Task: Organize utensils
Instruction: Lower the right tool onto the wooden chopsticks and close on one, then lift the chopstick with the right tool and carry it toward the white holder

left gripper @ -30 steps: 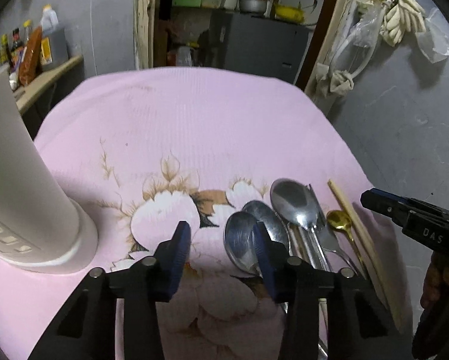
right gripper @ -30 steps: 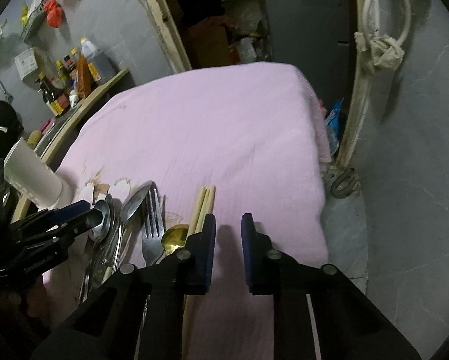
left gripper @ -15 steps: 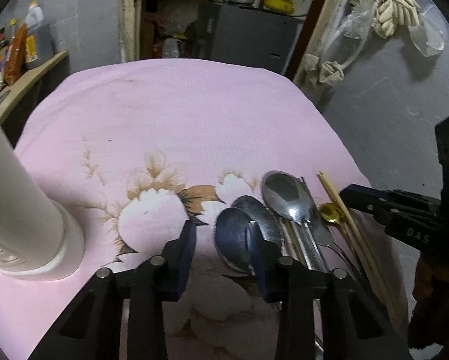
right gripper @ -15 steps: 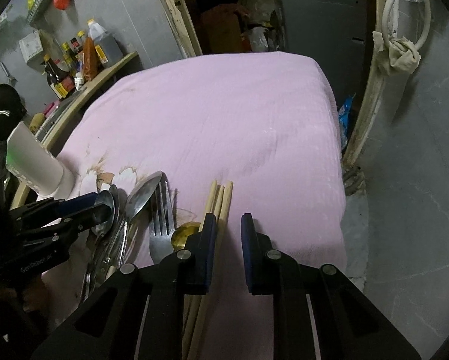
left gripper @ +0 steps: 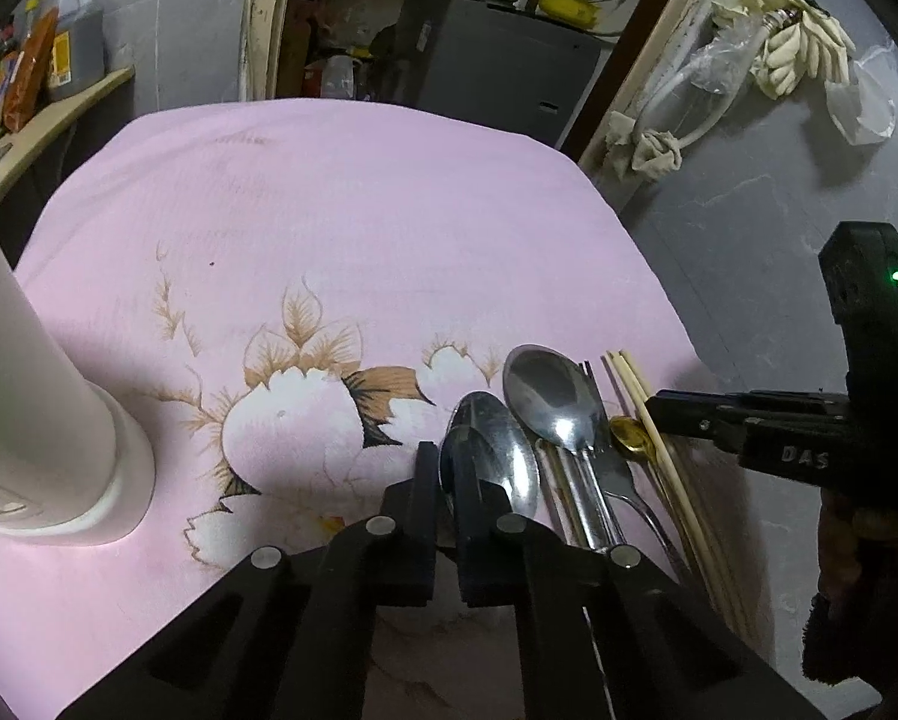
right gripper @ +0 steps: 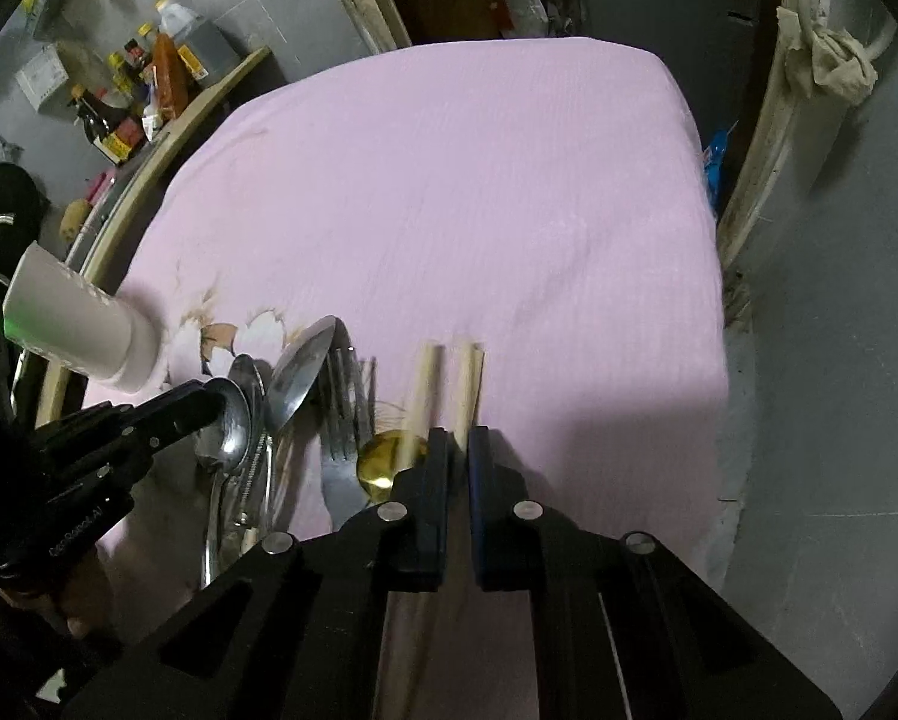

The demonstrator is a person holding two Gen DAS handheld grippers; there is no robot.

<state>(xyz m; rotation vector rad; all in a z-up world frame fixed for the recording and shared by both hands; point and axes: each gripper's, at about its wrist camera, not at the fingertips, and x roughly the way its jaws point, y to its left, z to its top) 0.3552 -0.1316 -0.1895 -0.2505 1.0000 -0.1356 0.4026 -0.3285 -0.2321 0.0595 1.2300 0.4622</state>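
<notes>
On the pink flowered cloth (left gripper: 341, 228) lie two steel spoons, a fork (right gripper: 341, 420), a gold spoon (right gripper: 383, 459) and wooden chopsticks (left gripper: 646, 414). My left gripper (left gripper: 446, 480) is closing, and its pads pinch the left rim of the nearer steel spoon (left gripper: 496, 456); the right wrist view shows the same grip (right gripper: 212, 408). The bigger spoon (left gripper: 547, 396) lies just right of it. My right gripper (right gripper: 459, 456) is closing on the right-hand chopstick (right gripper: 468, 378), which runs between its pads. The other chopstick (right gripper: 422, 390) lies just left of them.
A tall white cylinder (left gripper: 35, 420) stands on the cloth at the left, close to the spoons. The cloth's right edge (right gripper: 712, 312) drops to a grey floor. A shelf with bottles (right gripper: 143, 78) runs along the far left wall.
Both grippers' jaws have narrowed: the left from wide open onto the spoon's rim, the right onto a chopstick. The right gripper has shifted over the chopsticks.
</notes>
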